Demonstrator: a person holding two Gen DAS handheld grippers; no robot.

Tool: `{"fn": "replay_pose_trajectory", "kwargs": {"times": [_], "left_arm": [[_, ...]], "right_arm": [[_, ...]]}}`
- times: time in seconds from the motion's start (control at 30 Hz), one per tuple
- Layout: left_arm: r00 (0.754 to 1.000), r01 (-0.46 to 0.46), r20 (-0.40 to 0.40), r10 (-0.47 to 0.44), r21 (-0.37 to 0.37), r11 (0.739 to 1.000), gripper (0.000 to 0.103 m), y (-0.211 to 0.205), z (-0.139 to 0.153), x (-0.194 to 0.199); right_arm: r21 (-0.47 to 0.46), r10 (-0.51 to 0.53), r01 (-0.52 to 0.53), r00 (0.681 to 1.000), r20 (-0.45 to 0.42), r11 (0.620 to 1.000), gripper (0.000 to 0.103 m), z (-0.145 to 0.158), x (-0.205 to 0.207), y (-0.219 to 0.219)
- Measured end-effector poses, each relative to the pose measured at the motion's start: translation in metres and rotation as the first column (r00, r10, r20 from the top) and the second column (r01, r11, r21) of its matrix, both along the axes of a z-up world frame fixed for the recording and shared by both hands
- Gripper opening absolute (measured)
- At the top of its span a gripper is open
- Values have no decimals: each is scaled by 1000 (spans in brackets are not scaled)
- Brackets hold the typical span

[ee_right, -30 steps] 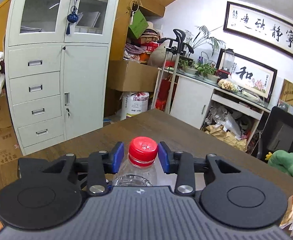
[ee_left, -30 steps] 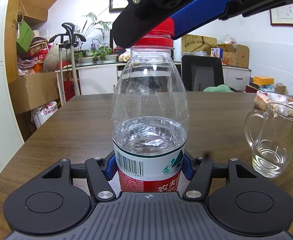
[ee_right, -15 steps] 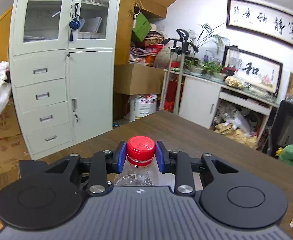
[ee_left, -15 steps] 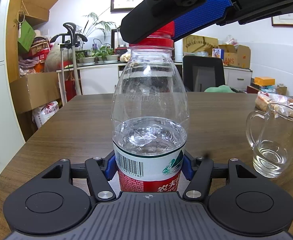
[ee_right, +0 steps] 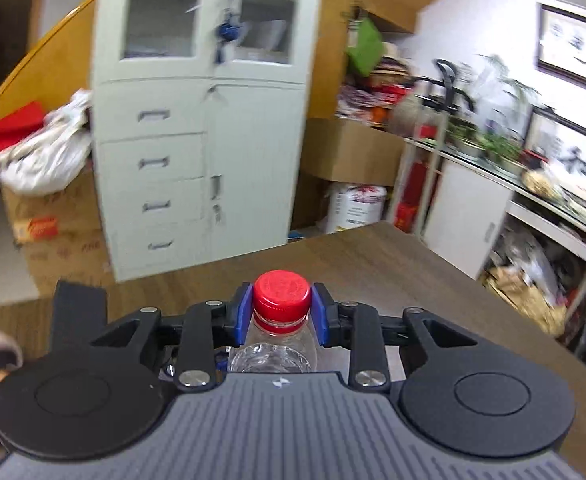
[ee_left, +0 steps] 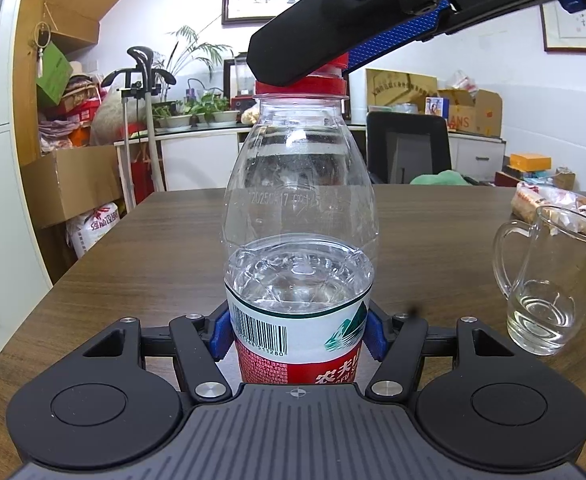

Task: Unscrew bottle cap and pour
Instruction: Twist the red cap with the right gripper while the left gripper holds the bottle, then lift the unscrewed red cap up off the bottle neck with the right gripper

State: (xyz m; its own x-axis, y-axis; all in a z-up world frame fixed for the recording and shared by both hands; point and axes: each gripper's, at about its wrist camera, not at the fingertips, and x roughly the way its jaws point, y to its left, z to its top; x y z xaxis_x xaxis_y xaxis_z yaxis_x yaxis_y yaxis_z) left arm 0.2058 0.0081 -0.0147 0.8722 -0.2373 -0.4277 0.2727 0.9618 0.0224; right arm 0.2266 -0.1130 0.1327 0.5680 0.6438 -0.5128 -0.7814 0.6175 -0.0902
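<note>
A clear plastic water bottle (ee_left: 299, 216), about half full, stands upright on the brown table (ee_left: 133, 248). My left gripper (ee_left: 297, 334) is shut on the bottle's labelled lower body. The red cap (ee_right: 280, 294) sits on the neck. My right gripper (ee_right: 280, 312) is shut on the red cap from above; in the left wrist view it (ee_left: 357, 28) covers most of the cap (ee_left: 325, 80). A glass mug (ee_left: 549, 280) with a little water stands on the table to the right of the bottle.
A bag of snacks (ee_left: 549, 200) lies behind the mug. A black office chair (ee_left: 409, 148) stands at the table's far side. A white cabinet (ee_right: 205, 140) and cardboard boxes stand beyond the left table edge.
My right gripper closed onto the cap and has turned with it; its view swung and blurred. The bottle and left gripper stayed put.
</note>
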Motion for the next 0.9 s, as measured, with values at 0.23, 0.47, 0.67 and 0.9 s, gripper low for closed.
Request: {"fn": "replay_pose_trajectory", "kwargs": {"times": [0.23,0.47,0.67,0.9], "left_arm": [[1000,7,-1,-7,0,1000,63,0,0,1],[1000,17,-1,-17,-4,1000,63,1,1,3],[1000,23,4,-23,-7,1000,63,2,1,4],[1000,23,6,-23,-13,1000,63,3,1,5]], "right_arm": [[-15,87,-87,996,-35,996,32,9,10,-3],[-49,110,-113,992,-54,992,32,20,15,0],[-77,130,-135,989,-71,988,32,30,20,2],[-109,151,-161,984,-91,981,33,41,25,5]]}}
